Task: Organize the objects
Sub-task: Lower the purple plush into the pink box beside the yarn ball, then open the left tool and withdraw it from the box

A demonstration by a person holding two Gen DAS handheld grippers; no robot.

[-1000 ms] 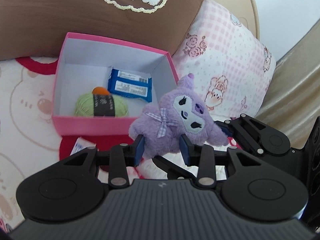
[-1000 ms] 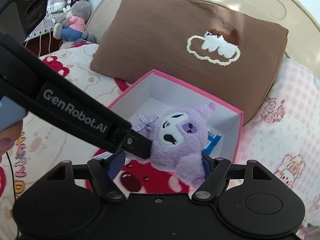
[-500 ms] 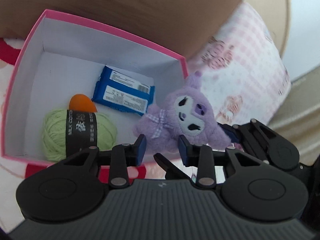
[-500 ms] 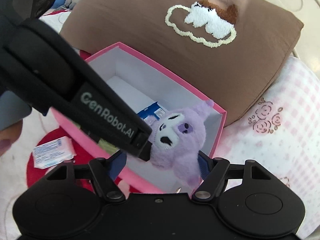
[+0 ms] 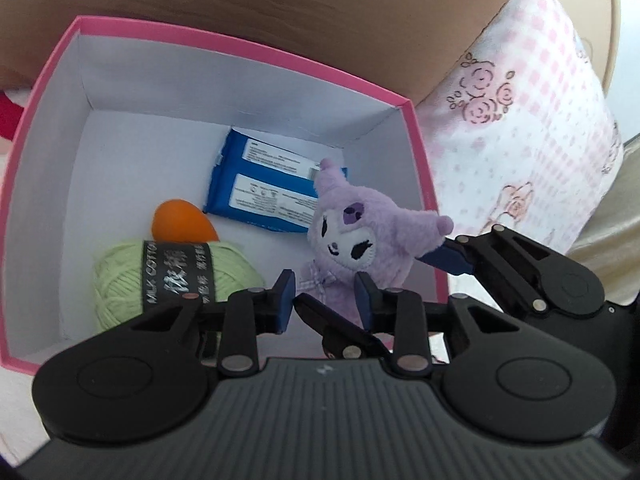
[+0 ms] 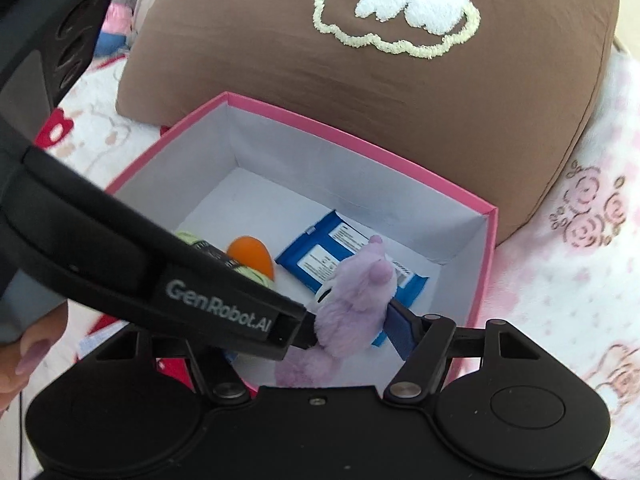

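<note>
A purple plush (image 5: 360,236) hangs inside the right near corner of the pink box (image 5: 248,50), just above its white floor. My left gripper (image 5: 325,300) is shut on the plush's lower body. My right gripper (image 6: 320,322) comes in from the right with its jaws closing. The plush (image 6: 356,300) sits between them, and a blue pad (image 5: 448,258) presses its head. The near finger is partly hidden by the left gripper. On the box floor lie green yarn (image 5: 120,280), an orange egg-shaped thing (image 5: 180,220) and a blue packet (image 5: 264,188).
A brown pillow (image 6: 360,80) leans right behind the box (image 6: 360,136). A pink checked pillow (image 6: 580,260) lies to the right. A hand (image 6: 28,352) holds the left gripper at lower left. A small white packet (image 6: 90,340) lies on the bedspread before the box.
Both grippers have carried the plush forward and down, from in front of the box to inside its right near corner. The plush's head has tipped over.
</note>
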